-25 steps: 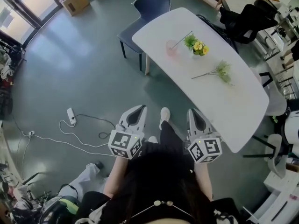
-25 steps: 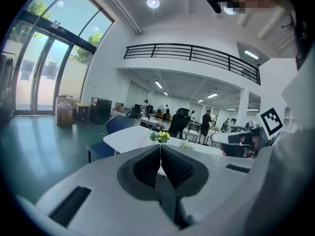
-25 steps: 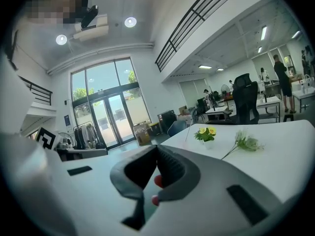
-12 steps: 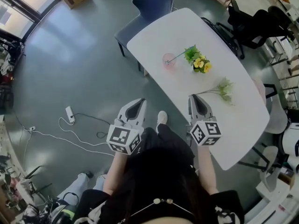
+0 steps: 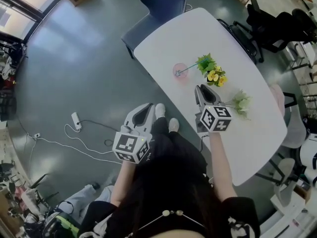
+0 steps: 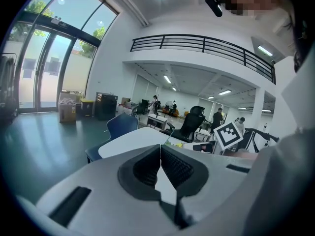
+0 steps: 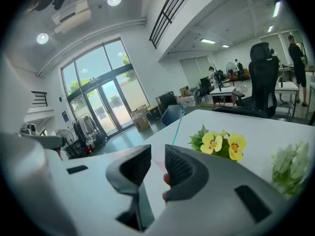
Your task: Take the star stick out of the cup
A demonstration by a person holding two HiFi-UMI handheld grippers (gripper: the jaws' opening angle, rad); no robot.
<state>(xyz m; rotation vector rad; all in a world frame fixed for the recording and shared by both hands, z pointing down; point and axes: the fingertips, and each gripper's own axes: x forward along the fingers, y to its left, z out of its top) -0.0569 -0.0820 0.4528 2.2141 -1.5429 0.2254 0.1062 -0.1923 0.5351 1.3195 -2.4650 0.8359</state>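
Observation:
A clear pink cup stands on the white table, and the thin teal star stick leans out of it toward the yellow flowers. My right gripper hovers over the table just short of the cup, its jaws a narrow gap apart and empty. In the right gripper view the stick rises just beyond the jaws, and the cup shows faintly through the gap. My left gripper hangs off the table over the person's legs, jaws shut and empty.
A pale green sprig lies on the table right of the right gripper. A blue chair stands at the table's far end and black office chairs behind it. A power strip with a cable lies on the floor at left.
The person has stepped up to the table. My right gripper has moved forward over the tabletop toward the cup. The left gripper has stayed low beside the legs.

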